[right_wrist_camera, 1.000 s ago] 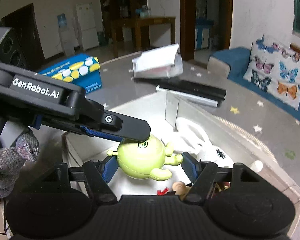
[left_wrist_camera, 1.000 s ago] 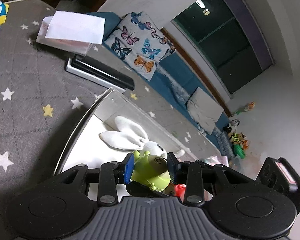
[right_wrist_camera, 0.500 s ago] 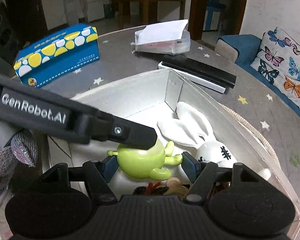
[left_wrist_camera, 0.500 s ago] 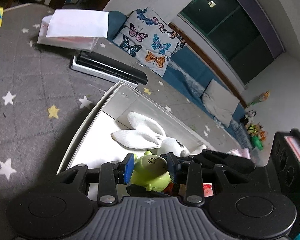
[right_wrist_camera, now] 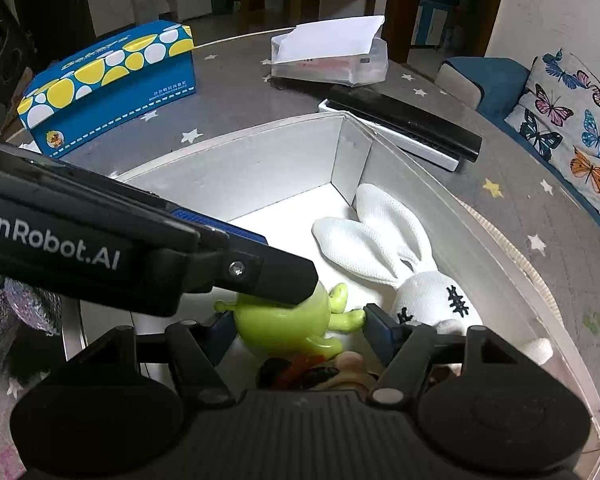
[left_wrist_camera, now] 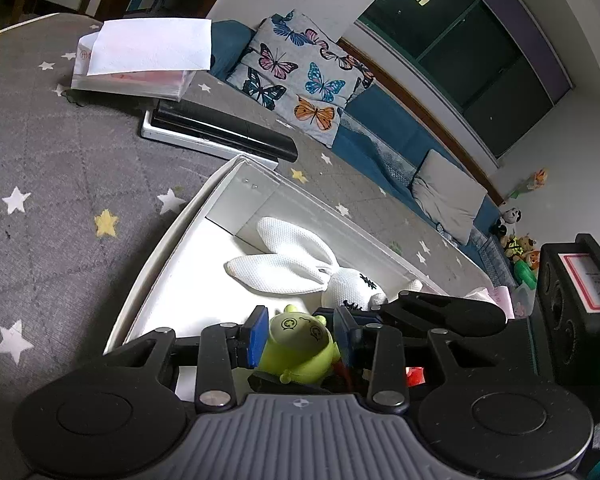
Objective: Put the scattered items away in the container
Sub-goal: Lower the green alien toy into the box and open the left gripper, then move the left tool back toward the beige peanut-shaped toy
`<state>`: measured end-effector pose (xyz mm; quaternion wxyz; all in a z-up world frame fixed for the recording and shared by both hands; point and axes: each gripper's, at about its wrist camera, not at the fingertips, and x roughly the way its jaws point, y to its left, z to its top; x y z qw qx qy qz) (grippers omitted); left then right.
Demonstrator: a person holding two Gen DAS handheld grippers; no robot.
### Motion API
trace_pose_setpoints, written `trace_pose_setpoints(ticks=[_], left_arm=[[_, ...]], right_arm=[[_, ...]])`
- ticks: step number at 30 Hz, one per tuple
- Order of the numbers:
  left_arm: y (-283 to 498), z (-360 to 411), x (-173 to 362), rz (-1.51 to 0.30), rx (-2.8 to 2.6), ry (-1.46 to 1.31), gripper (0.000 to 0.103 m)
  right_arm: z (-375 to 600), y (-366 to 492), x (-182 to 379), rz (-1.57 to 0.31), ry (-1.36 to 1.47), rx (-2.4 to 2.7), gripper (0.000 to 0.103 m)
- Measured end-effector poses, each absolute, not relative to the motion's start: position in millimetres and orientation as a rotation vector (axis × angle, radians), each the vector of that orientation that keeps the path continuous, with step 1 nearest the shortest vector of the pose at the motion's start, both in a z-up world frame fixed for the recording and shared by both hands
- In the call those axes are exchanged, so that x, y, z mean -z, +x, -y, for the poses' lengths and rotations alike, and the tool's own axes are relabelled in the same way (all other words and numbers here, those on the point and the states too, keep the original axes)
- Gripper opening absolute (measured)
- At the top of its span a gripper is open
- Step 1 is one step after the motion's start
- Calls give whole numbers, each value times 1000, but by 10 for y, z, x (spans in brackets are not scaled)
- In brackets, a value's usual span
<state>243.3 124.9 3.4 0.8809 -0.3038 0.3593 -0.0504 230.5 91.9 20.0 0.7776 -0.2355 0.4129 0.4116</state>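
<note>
The left claw (left_wrist_camera: 300, 334) is clamped on the green toy (left_wrist_camera: 298, 346), its blue pads (left_wrist_camera: 257, 334) pressing both sides of the round head, and the toy hangs low inside the white container (left_wrist_camera: 168, 236) near its front end. From the right wrist view that same left claw (right_wrist_camera: 260, 276) comes in from the left as a long black bar and covers the top of the green toy (right_wrist_camera: 288, 328). The right claw (right_wrist_camera: 296, 326) brackets the toy from the other angle with its jaws about halfway apart: the right pad (right_wrist_camera: 376, 326) sits at the tip of the toy's little arm, the left pad is just beside the body, and whether either one actually presses cannot be told from these views.

The white rabbit plush (right_wrist_camera: 396, 256) lies in the container, ears toward the far corner, just beyond the green toy. Below the toy there is a jumble of red, dark and beige bits (right_wrist_camera: 320, 368), half hidden by the claw's body and too cut off to name. On the grey starred bench (left_wrist_camera: 60, 168) behind the container rest a black-and-white flat device (left_wrist_camera: 216, 136), a clear tissue pack (right_wrist_camera: 332, 56) and a blue spotted box (right_wrist_camera: 112, 80), all well apart from the claws
</note>
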Motion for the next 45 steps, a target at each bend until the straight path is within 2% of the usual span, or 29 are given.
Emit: trace_pose_setpoints(ticks=[7, 9, 22, 35, 45], left_arm=[[2427, -1248, -37, -743, 104, -632, 38], [2419, -1256, -46, -738, 105, -634, 38], [2248, -1236, -179, -707, 107, -629, 38], [1764, -950, -415, -659, 171, -582, 38], [1257, -628, -456, -632, 215, -518, 38]], right_arm=[[-900, 2297, -218, -887, -504, -895, 71], [-885, 2288, -240, -881, -497, -898, 78], [-658, 2079, -558, -795, -420, -897, 78], [-225, 1409, -859, -665, -338, -837, 82], [108, 710, -819, -586, -282, -754, 83]])
